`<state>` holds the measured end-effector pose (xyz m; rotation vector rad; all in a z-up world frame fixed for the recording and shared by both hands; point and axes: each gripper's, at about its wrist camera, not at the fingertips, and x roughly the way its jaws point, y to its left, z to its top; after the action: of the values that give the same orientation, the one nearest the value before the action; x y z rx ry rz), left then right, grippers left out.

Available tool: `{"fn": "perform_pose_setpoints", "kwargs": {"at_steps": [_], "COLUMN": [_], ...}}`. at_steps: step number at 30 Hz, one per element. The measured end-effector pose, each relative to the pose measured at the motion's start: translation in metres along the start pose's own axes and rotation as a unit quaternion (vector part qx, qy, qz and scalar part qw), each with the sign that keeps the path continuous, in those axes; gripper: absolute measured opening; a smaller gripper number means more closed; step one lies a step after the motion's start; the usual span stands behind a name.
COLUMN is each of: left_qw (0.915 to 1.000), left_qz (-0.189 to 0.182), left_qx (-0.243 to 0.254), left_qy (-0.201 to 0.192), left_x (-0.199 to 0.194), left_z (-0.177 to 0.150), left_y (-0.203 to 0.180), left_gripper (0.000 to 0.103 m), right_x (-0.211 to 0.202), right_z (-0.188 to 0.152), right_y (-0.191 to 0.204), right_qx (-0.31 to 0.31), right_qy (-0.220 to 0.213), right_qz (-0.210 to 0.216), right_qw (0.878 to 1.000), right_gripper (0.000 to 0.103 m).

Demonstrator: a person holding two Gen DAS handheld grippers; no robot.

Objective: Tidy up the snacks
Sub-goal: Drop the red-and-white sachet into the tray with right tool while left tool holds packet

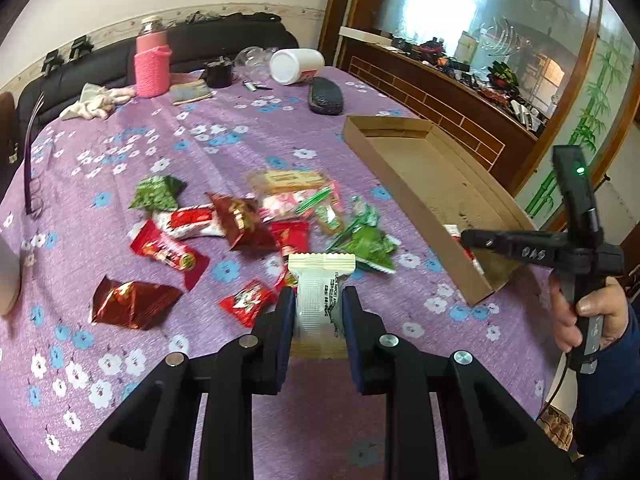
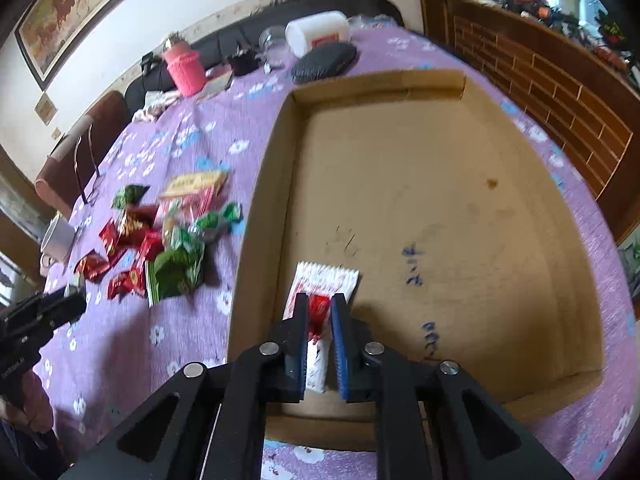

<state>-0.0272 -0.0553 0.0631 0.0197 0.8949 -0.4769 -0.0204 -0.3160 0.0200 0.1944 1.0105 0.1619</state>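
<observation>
Daylight pours in from the far right, where the glass panel (image 1: 460, 12) burns out white with glare. My views are bright and evenly lit, with only soft shadows beneath the snacks (image 1: 248, 224). Both pictures bend hard at the edges, corners black. The snacks and cardboard tray (image 2: 440, 208) look slightly smeared.

The counter (image 1: 240, 128), under a purple flowered cloth, carries a scattered heap of snack packets (image 1: 240, 220), a shallow cardboard box (image 2: 256, 208), a pink-sleeved bottle (image 1: 152, 64) and a dark case (image 1: 325, 95).
</observation>
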Motion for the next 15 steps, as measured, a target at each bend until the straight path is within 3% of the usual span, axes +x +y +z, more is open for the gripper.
{"fn": "perform_pose_setpoints", "kwargs": {"at_steps": [4,5,10,15], "left_qw": [0.9999,0.9999,0.9998,0.9995], "left_qz": [-0.004,-0.004,-0.009,-0.016], "left_qx": [0.011,0.013,0.02,0.027], "left_qy": [0.003,0.004,0.006,0.007], "left_x": [0.003,0.004,0.006,0.01], "left_z": [0.002,0.003,0.005,0.014], "left_y": [-0.011,-0.013,-0.02,-0.031], "left_gripper": [0.023,0.023,0.023,0.023], "right_x": [0.005,0.007,0.01,0.009], "right_z": [-0.002,-0.002,-0.006,-0.004], "right_y": [0.006,0.008,0.019,0.018], "right_qx": [-0.015,-0.02,-0.069,-0.099], "right_qy": [0.003,0.007,0.008,0.005], "right_qz": [-0.013,-0.015,-0.038,-0.059], "right_qw": [1.0,1.0,0.997,0.993], "right_gripper": [0.037,0.038,0.037,0.021]}}
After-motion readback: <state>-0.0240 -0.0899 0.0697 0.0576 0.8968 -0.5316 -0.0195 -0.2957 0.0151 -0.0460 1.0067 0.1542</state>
